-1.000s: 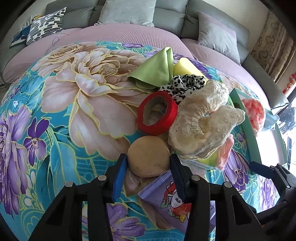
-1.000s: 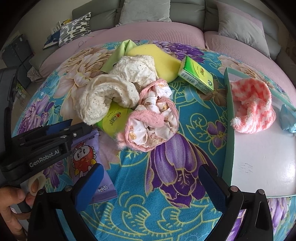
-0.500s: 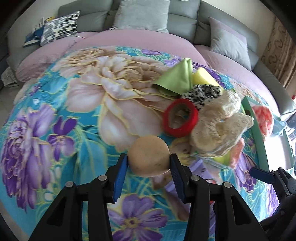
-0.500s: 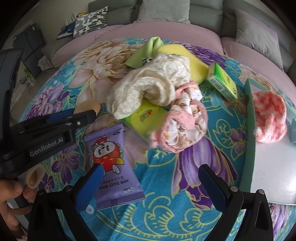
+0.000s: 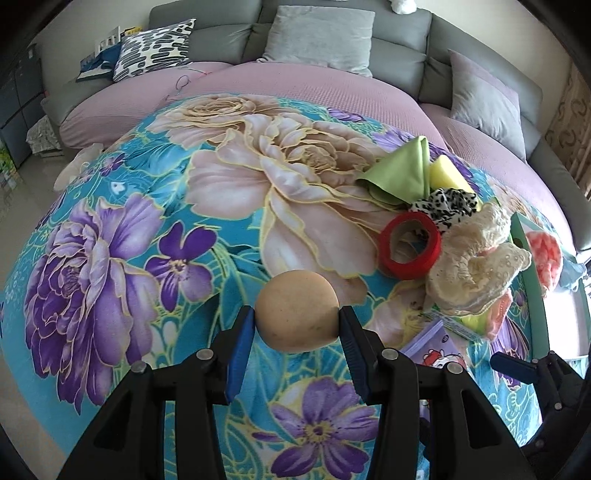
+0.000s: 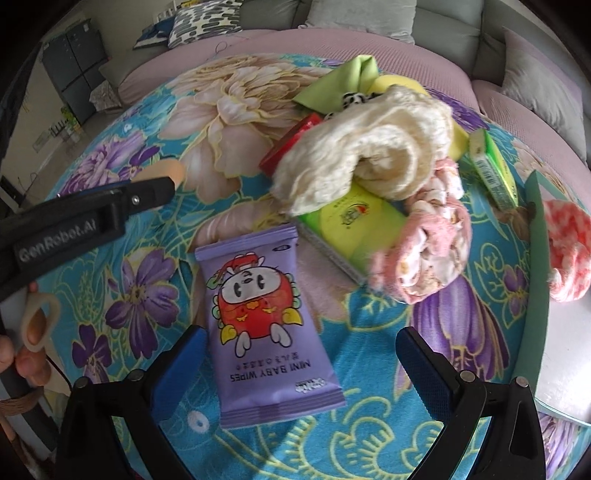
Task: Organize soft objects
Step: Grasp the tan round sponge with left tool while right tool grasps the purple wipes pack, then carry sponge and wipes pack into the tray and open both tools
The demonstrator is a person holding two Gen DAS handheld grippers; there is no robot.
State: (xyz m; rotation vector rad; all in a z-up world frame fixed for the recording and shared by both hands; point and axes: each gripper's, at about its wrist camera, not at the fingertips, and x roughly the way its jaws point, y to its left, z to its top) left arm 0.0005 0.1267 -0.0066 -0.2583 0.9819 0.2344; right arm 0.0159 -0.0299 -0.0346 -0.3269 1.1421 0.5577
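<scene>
My left gripper [image 5: 297, 326] is shut on a round tan soft ball [image 5: 295, 310], held just above the flowered cloth [image 5: 166, 221] to the left of the pile. The pile holds a red ring [image 5: 410, 247], a cream lace cloth [image 5: 476, 258], a green cloth [image 5: 402, 173], a yellow sponge [image 5: 445, 173] and a spotted scrunchie [image 5: 447, 201]. My right gripper [image 6: 299, 341] is open above a purple baby wipes pack [image 6: 266, 295], which lies flat between its fingers, untouched. Beyond it sit the cream lace cloth [image 6: 369, 147] and a pink cloth bundle [image 6: 432, 254].
A green-rimmed white tray [image 6: 535, 258] at the right holds a pink-and-white knitted hat [image 6: 565, 243]. A yellow-green tissue pack [image 6: 354, 221] and a green box [image 6: 491, 166] lie by the pile. A sofa with cushions [image 5: 317, 33] runs behind. A hand [image 6: 26, 354] grips the left tool.
The left gripper has carried the tan ball up and leftward, away from the pile. The right gripper has shifted left, so the wipes pack now lies between its open fingers.
</scene>
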